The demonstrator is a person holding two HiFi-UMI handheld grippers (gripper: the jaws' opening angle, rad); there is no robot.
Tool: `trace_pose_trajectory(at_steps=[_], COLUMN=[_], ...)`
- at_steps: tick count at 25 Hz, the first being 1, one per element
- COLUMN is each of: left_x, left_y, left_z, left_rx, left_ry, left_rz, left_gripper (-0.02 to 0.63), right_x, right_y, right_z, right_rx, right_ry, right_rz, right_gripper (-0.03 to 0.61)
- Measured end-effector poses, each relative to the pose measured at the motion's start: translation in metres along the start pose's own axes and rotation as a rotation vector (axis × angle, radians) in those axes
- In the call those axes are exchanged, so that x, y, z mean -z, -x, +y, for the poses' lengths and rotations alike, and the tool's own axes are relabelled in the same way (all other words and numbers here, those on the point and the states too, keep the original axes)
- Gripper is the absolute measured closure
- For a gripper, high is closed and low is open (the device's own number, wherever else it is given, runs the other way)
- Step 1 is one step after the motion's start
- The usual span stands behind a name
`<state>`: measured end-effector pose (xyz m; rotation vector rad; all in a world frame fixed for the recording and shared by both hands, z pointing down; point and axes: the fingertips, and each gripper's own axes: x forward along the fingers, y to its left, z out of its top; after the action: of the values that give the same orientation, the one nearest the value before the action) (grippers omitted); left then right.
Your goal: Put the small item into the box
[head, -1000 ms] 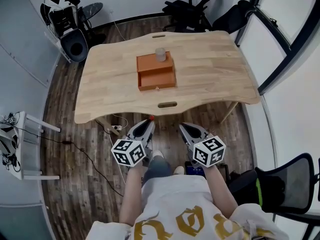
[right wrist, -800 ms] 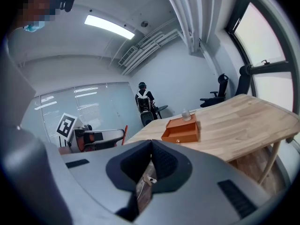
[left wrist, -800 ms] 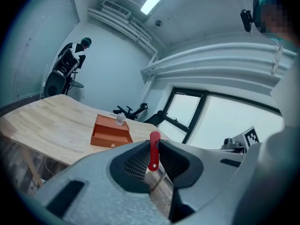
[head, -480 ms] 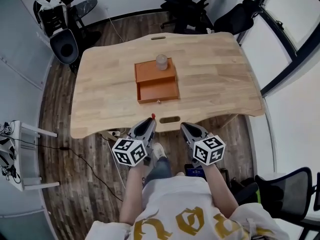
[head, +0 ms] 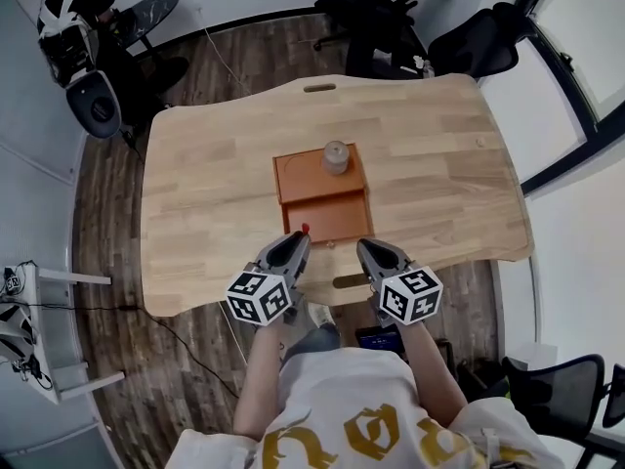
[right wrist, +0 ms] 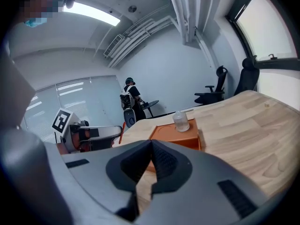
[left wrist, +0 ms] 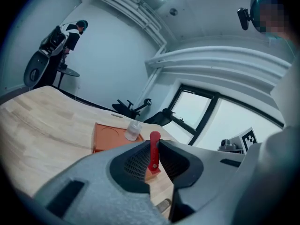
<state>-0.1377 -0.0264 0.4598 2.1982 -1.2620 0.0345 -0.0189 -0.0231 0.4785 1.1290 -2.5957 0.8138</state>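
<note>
An orange box (head: pixel 320 186) with an open drawer (head: pixel 326 218) at its near side stands on the wooden table (head: pixel 195 203). A small clear jar (head: pixel 336 156) rests on the box top. My left gripper (head: pixel 298 241) is shut on a small red stick-like item (left wrist: pixel 153 153), its tip (head: pixel 305 229) showing just left of the drawer's front. My right gripper (head: pixel 367 250) is shut with nothing in it, near the drawer's right front corner. Both hover over the table's near edge. The box (right wrist: pixel 176 134) and jar (right wrist: pixel 180 121) lie ahead in the right gripper view.
A slot (head: pixel 352 281) is cut in the table's near edge between the grippers, another slot (head: pixel 319 88) at the far edge. Office chairs (head: pixel 391 18) stand beyond the table, a white rack (head: pixel 29 330) at the left on the wood floor.
The view has come forward over the table. Both grippers, earlier over the floor short of the table, are now above its near edge close to the open drawer.
</note>
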Motion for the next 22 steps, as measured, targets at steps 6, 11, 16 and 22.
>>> trace_pose_trajectory(at_steps=[6,11,16,22], left_x=[-0.02,-0.026,-0.026,-0.038], left_y=[-0.03,-0.048,-0.071,-0.081], left_z=[0.037,0.053,0.047,0.041], left_rx=[0.022,0.019,0.004,-0.036], left_ry=[-0.008,-0.021,-0.035,-0.039], left_rz=[0.031,0.061,0.079,0.071], left_gripper=[0.555,0.555,0.555,0.555], right_x=[-0.023,-0.028,-0.041,-0.059], right_y=[-0.041,-0.048,-0.052,-0.062], right_z=[-0.01,-0.028,-0.044,-0.052], right_rx=[0.03,0.063,0.034,-0.03], right_ry=[0.012,-0.016,-0.016,0.013], right_rz=[-0.003,-0.007,-0.016,-0.006], right_gripper=[0.567,0.566,0.567,0.567])
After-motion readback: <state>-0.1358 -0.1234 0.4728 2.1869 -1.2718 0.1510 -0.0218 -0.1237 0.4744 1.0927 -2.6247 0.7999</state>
